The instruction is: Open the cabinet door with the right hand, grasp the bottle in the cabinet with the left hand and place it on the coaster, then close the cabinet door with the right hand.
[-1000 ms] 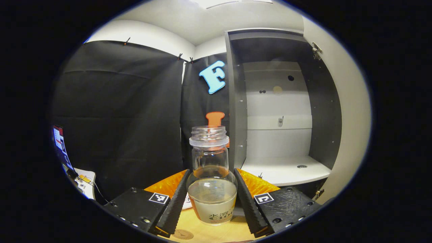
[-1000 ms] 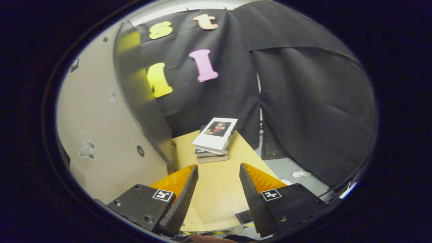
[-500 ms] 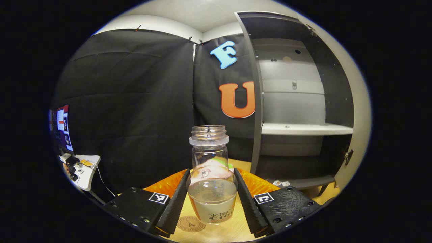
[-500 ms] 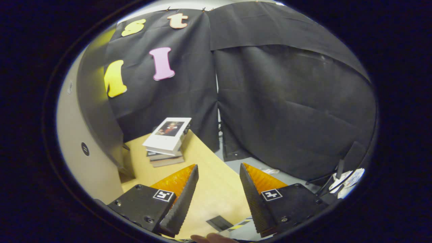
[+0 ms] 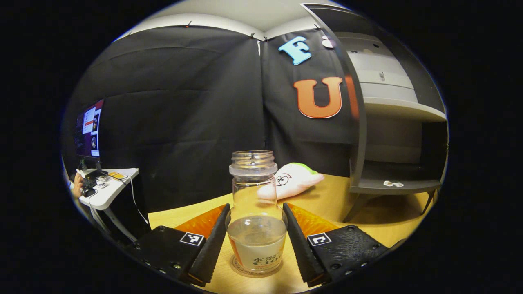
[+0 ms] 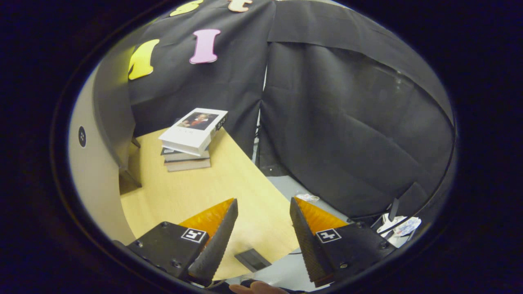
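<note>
Glass bottle [image 5: 256, 212] upright btwn left gripper [image 5: 255, 228] fingers, on coaster [image 5: 245, 271].

coaster [image 5: 254, 270] mostly hidden under bottle [image 5: 256, 212] | cabinet [image 5: 398, 122] cut off at right edge | monitor [image 5: 88, 130] text too small to read | lower books [image 6: 186, 160] partly covered by top book

A: Support surface? Light wooden table [image 5: 327, 204].
B: On it: round coaster [image 5: 239, 270] with the bottle [image 5: 255, 212] standing on it, a plush toy [image 5: 292, 180] lying behind, the open cabinet [image 5: 392, 143] on legs.
A: Far end?
B: Stack of books [image 6: 190, 141] near the corner; grey floor [image 6: 294, 192] past the edge, crumpled litter [image 6: 307, 198] lying there.
</note>
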